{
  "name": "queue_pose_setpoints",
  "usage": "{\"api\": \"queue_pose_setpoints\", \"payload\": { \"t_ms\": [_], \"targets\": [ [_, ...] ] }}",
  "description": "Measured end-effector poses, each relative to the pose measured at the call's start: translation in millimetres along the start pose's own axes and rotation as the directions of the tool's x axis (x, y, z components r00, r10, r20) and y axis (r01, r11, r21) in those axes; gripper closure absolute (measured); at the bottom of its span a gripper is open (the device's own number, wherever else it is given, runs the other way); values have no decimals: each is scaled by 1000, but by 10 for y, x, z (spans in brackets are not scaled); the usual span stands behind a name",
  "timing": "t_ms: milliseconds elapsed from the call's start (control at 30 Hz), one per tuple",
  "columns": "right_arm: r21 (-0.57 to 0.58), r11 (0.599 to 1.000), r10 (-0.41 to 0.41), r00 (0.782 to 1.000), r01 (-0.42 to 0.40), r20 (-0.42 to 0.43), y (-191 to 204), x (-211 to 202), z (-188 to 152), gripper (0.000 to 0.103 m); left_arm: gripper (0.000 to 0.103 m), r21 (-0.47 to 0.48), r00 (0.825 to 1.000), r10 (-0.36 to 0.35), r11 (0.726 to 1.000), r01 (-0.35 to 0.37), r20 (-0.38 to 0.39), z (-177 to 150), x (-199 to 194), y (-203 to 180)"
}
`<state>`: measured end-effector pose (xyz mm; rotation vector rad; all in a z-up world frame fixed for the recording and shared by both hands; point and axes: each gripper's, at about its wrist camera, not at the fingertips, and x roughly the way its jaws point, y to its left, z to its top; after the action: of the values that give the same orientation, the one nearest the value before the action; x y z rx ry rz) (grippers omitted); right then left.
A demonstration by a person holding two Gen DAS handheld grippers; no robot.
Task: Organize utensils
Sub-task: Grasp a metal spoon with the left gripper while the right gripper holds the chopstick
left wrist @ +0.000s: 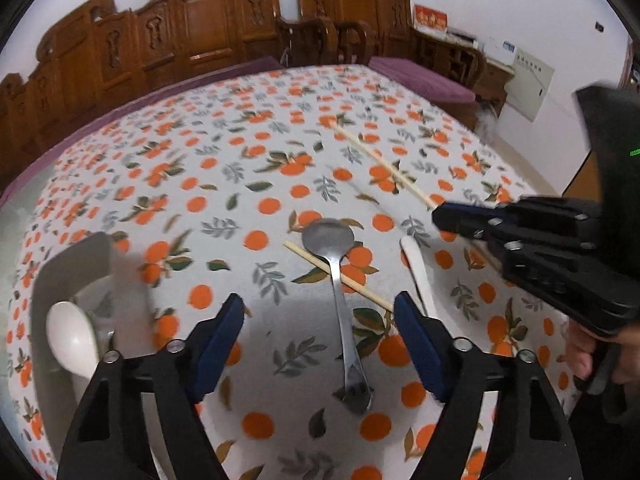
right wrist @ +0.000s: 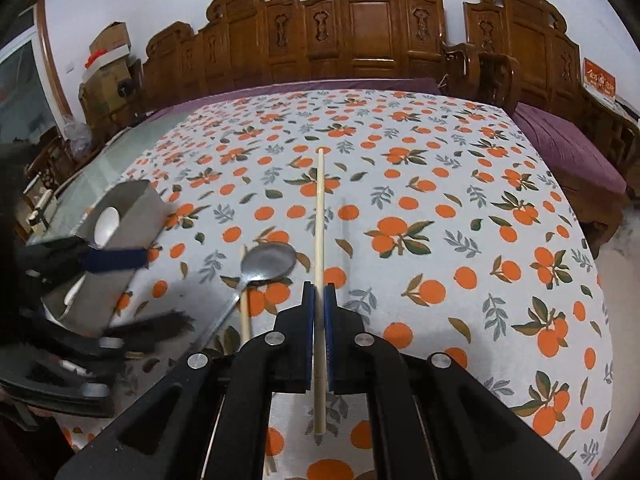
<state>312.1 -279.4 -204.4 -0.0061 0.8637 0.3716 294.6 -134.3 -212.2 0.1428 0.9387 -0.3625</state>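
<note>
Left fingers (left wrist: pixel 319 350) spread over metal spoon (left wrist: pixel 340 292); only rt view shows right fingers (right wrist: pixel 319 292) pinching chopstick (right wrist: pixel 319 216).

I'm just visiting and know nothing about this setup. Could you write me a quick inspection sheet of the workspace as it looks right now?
Surface: tablecloth with an orange-fruit print over the table.
Job's things: metal spoon lying across a chopstick; white spoon flat on the cloth; another white spoon inside the grey holder; second chopstick held up.
Clutter: nothing seen.
Grippers: left gripper open above the metal spoon's handle; right gripper shut on the second chopstick.
Cables: nothing seen.
Surroundings: carved wooden benches with purple cushions, cardboard boxes, white wall.
</note>
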Motion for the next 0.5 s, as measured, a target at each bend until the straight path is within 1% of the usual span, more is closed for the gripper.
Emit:
{"api": "queue_pose_setpoints", "payload": {
  "t_ms": [67, 133, 167, 233, 300, 333, 367, 500],
  "targets": [
    [-1, 1000, 6, 1000, -6, 5, 7, -14, 13, 97, 38, 4, 1000, 7, 1000, -7, -27, 16, 142, -27],
    [10, 1000, 16, 1000, -16, 15, -10, -38, 30, 97, 49, 5, 999, 10, 1000, -9, -46, 27, 241, -39],
    [16, 1000, 19, 1000, -20, 17, -18, -42, 37, 97, 51, 5, 999, 11, 1000, -10, -53, 27, 278, -45],
    [26, 999, 24, 999, -25, 21, -38, -55, 50, 97, 64, 5, 997, 12, 1000, -12, -70, 42, 370, -54],
    [34, 999, 26, 999, -27, 26, -57, -67, 54, 97, 70, 7, 996, 16, 1000, -15, -92, 54, 458, -66],
    [37, 999, 27, 999, -28, 26, -63, -67, 56, 97, 73, 15, 996, 31, 999, -30, -89, 59, 485, -78],
    [40, 999, 29, 999, -30, 27, -71, -69, 57, 97, 73, 26, 996, 41, 999, -39, -83, 67, 494, -91],
    [41, 999, 33, 999, -34, 26, -75, -67, 55, 97, 73, 20, 995, 41, 999, -39, -86, 135, 542, -93]
  ]
}}
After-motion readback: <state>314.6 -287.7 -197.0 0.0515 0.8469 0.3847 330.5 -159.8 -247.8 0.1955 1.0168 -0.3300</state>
